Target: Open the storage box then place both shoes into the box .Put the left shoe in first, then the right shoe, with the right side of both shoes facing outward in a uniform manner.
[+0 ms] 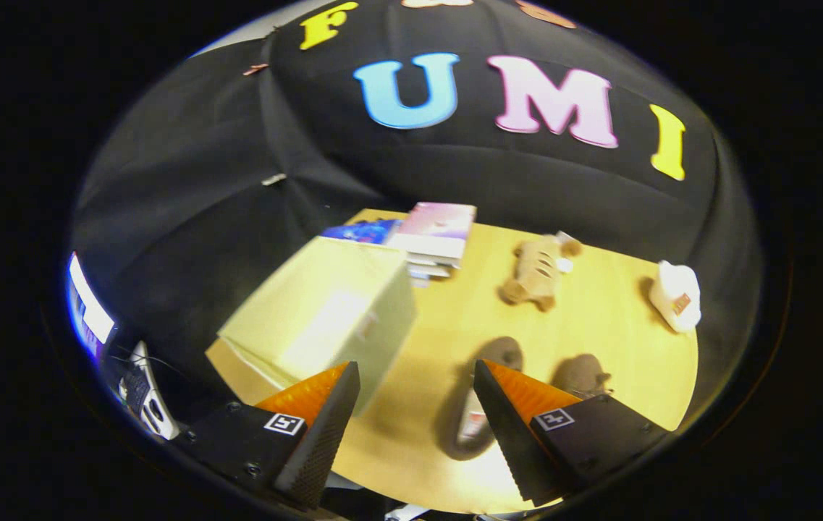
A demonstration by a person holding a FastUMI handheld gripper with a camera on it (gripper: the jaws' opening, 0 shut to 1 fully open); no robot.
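On the counter: a pale storage box (pixel 324 311) sits with its lid shut, just ahead of the tool's left finger.
Box side: its tall front wall faces the gap between the fingers, and it is tilted a bit in the view.
First shoe: a dark shoe (pixel 480 405) lies flat just ahead of the right finger, partly behind its tip, with a light inside showing.
Second shoe: another dark shoe (pixel 583 376) lies near the first, just beyond the right finger. It is blurry, so I cannot tell which shoe is left and which is right.
Shoes and box: the shoes are apart from the box, with bare counter between them.
Tool (pixel 417 380): its two fingers are wide apart and hold nothing. They hang above the counter.
Counter (pixel 599 318): it is light wood.
Books (pixel 433 235): a small stack sits just behind the box.
Blue thing (pixel 364 231): it lies flat beside the books, touching the back of the box in the view.
Soft toy (pixel 538 271): a tan animal lies beyond the shoes.
White thing (pixel 677 295): it sits well apart, far off to the right, near the counter's edge.
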